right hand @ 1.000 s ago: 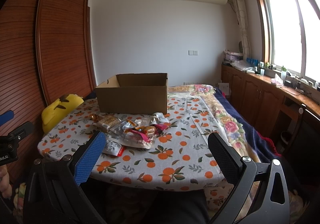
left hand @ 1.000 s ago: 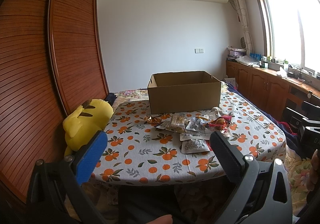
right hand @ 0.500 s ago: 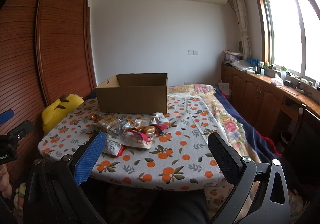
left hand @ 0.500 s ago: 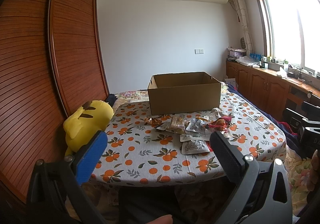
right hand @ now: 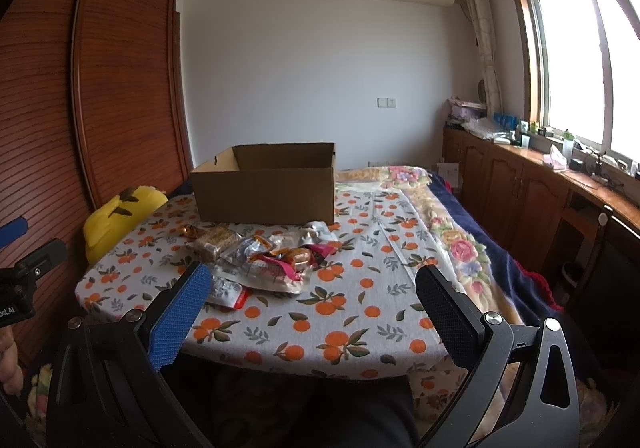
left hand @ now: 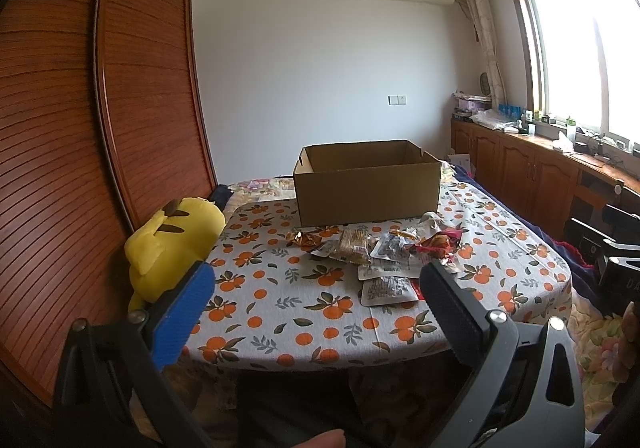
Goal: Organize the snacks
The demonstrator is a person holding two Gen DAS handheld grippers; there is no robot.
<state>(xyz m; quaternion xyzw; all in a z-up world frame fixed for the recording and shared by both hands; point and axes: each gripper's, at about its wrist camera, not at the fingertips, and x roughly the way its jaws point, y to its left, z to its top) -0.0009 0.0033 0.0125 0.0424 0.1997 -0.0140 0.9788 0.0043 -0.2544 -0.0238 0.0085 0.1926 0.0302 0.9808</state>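
Snacks [left hand: 384,252] lie in a loose heap of crinkled packets: silvery white pouches, a tan cereal bar, an orange-gold wrapper and a red and pink one. The heap sits on the orange-patterned worktop [left hand: 280,300], ahead of both tongs and touching neither. Beyond it stands an open brown cardboard box [left hand: 366,183]. Left tongs [left hand: 316,312] are spread wide and hold nothing. Right tongs [right hand: 312,314] are likewise spread, the heap ahead toward their blue pad. A yellow plush toy [left hand: 172,244] rests far left.
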